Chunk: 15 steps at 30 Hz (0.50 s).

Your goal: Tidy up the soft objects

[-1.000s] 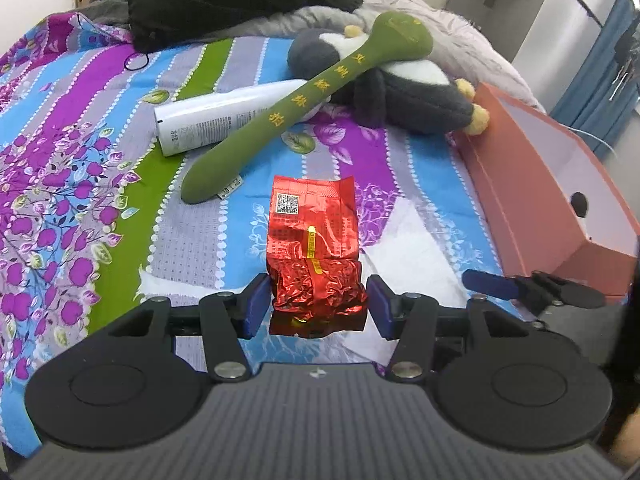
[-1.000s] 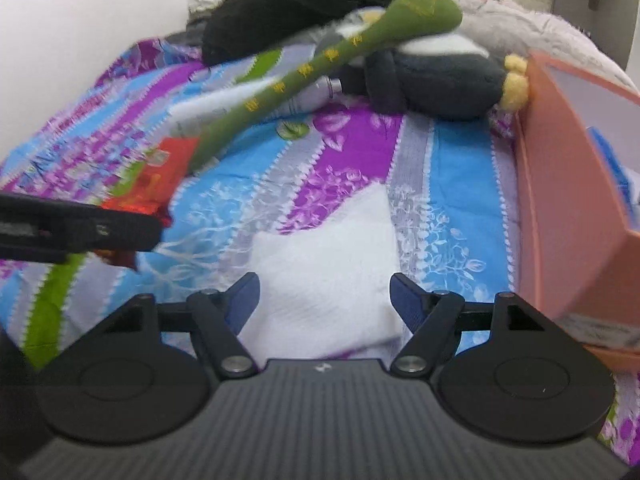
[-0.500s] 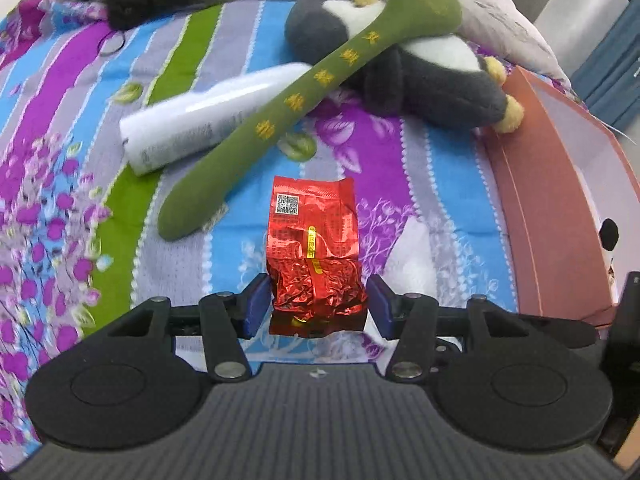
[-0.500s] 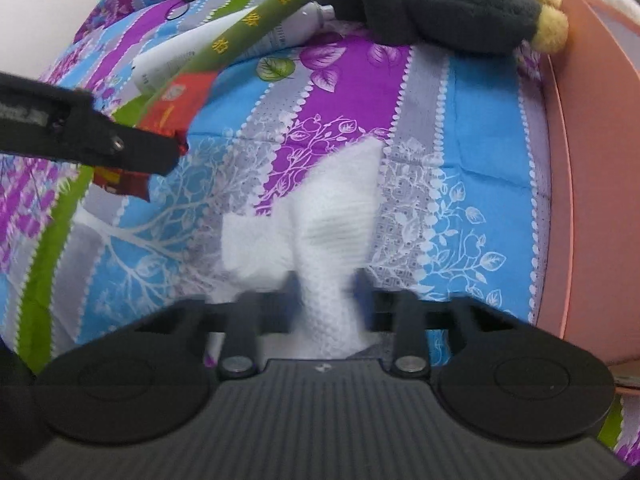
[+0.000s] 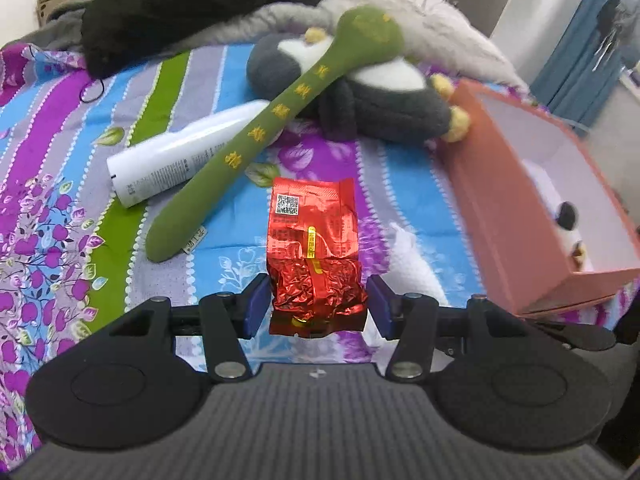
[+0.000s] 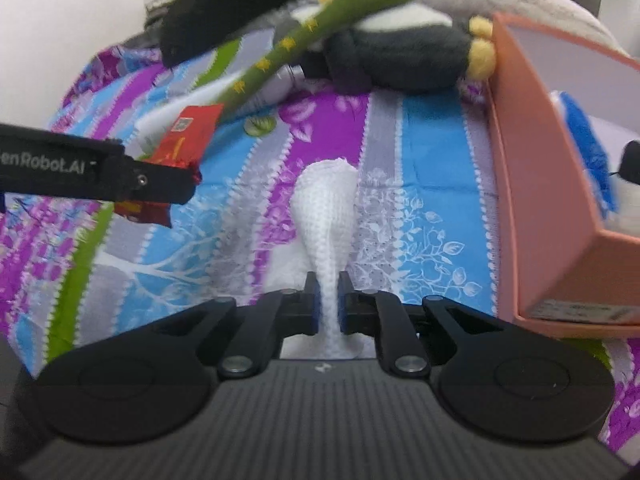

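Note:
My left gripper (image 5: 318, 308) is shut on a red foil packet (image 5: 314, 248) and holds it above the striped bedspread (image 5: 60, 200). From the right wrist view the same packet (image 6: 188, 136) hangs at the left, at the tip of the left gripper (image 6: 176, 184). My right gripper (image 6: 328, 304) has its jaws closing, pads pressed on a white knitted cloth (image 6: 326, 208) that bunches into a narrow ridge between them. Further back a green plush stick (image 5: 272, 120) leans over a grey penguin plush (image 5: 380, 96).
A salmon cardboard box (image 5: 500, 200) stands open at the right, with a small plush (image 5: 568, 216) and something blue (image 6: 584, 148) inside. A white bottle (image 5: 180, 156) lies under the green stick. A black garment (image 5: 180, 8) and grey blanket pile up at the back.
The right gripper went from wide open over the flat white cloth to pinching it and pulling it up into a ridge. The left gripper rose a little, still holding the red packet.

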Available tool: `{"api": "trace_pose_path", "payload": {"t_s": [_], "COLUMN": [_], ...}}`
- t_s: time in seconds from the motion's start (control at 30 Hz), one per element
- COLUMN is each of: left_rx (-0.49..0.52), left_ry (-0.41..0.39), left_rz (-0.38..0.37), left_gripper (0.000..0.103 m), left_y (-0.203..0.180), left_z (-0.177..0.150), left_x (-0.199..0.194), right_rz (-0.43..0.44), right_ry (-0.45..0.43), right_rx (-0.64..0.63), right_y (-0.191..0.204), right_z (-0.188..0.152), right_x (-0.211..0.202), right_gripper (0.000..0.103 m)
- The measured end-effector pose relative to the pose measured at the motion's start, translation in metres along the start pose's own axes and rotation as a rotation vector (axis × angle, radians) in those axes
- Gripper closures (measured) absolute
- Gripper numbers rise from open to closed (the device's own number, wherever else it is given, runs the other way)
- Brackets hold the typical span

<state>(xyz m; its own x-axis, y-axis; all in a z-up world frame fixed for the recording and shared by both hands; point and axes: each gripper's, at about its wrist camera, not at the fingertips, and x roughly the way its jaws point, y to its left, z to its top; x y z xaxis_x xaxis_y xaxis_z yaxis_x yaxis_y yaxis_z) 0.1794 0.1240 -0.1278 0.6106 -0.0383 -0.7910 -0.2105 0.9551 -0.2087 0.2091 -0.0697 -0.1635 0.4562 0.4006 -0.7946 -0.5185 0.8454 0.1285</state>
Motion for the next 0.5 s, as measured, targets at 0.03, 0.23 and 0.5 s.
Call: {"api": "trace_pose_path", "payload": {"t_s": [0.03, 0.23, 0.5], "left_rx": [0.009, 0.024, 0.074], "left_ry": [-0.011, -0.071, -0.135], "left_rz": [-0.007, -0.043, -0.133], "left_gripper": [0.045, 0.045, 0.045], "left_y": [-0.002, -0.017, -0.035], "left_z": [-0.001, 0.003, 0.023], "left_x": [-0.007, -0.053, -0.092], "right_rz": [-0.004, -0.012, -0.074], "right_ry": [-0.012, -0.092, -0.226], "right_rx": [-0.001, 0.034, 0.078], "right_y": [0.001, 0.006, -0.001], "right_z": [0.000, 0.007, 0.027], "right_x": [-0.007, -0.057, -0.113], "right_gripper": [0.090, 0.090, 0.090]}}
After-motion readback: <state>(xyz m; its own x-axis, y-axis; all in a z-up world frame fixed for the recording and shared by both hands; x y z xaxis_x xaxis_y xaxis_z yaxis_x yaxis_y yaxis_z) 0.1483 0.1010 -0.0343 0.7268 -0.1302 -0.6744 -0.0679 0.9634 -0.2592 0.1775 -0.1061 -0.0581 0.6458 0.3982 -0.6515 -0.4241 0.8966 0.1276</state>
